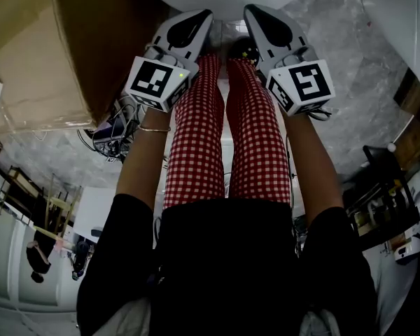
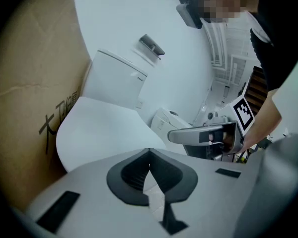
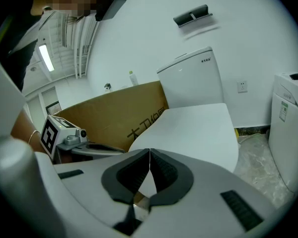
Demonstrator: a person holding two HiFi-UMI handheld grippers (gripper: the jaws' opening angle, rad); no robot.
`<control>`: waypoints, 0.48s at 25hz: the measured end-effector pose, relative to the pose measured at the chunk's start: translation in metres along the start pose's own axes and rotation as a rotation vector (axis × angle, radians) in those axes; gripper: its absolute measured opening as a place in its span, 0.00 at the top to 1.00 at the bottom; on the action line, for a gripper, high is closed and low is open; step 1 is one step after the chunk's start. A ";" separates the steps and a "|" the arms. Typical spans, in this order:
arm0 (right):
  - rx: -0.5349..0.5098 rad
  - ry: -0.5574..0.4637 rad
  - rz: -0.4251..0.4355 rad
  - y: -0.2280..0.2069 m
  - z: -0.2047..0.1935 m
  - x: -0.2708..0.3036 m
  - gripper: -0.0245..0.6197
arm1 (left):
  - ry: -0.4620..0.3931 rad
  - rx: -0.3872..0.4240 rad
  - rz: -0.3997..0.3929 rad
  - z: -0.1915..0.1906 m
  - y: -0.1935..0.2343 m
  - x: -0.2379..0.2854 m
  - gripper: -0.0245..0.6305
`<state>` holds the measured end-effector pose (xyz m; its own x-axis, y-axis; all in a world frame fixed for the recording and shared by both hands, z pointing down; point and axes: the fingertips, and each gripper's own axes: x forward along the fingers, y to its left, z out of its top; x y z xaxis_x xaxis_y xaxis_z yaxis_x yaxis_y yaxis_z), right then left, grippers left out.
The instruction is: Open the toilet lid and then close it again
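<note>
I stand facing the toilet with the lid (image 3: 193, 133) lying flat and shut over the bowl, in front of the tank (image 3: 193, 81) and beside a cardboard box (image 2: 35, 98). My left gripper (image 1: 196, 21) and right gripper (image 1: 257, 14) hover side by side near the lid's front edge, apart from it. Each has its jaws pressed together with nothing between them. With the lid down and untouched, I judge this to be the approach before lifting, though it could equally be the end. To lift it, I'd need to hook a jaw tip under the front rim and swing the lid up toward the tank.
</note>
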<state>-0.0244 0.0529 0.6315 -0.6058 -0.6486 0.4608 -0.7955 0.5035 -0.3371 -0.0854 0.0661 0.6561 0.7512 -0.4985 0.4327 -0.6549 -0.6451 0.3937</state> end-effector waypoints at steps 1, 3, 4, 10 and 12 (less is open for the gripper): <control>-0.007 0.001 0.000 0.001 0.004 -0.003 0.93 | -0.002 0.000 0.005 0.006 -0.002 -0.002 0.96; -0.012 -0.002 -0.006 0.003 0.013 -0.009 0.93 | -0.010 0.000 0.009 0.017 -0.008 -0.004 0.96; -0.008 -0.006 -0.011 0.004 0.017 -0.013 0.93 | -0.013 0.005 0.008 0.022 -0.011 -0.005 0.96; -0.004 -0.023 -0.025 0.009 0.037 -0.031 0.93 | -0.019 0.034 -0.018 0.041 -0.031 -0.014 0.96; -0.011 -0.027 -0.023 0.011 0.042 -0.034 0.93 | -0.025 0.037 -0.023 0.047 -0.034 -0.017 0.96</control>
<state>-0.0131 0.0560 0.5778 -0.5880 -0.6751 0.4455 -0.8089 0.4947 -0.3178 -0.0719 0.0693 0.5968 0.7684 -0.4970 0.4032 -0.6340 -0.6774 0.3732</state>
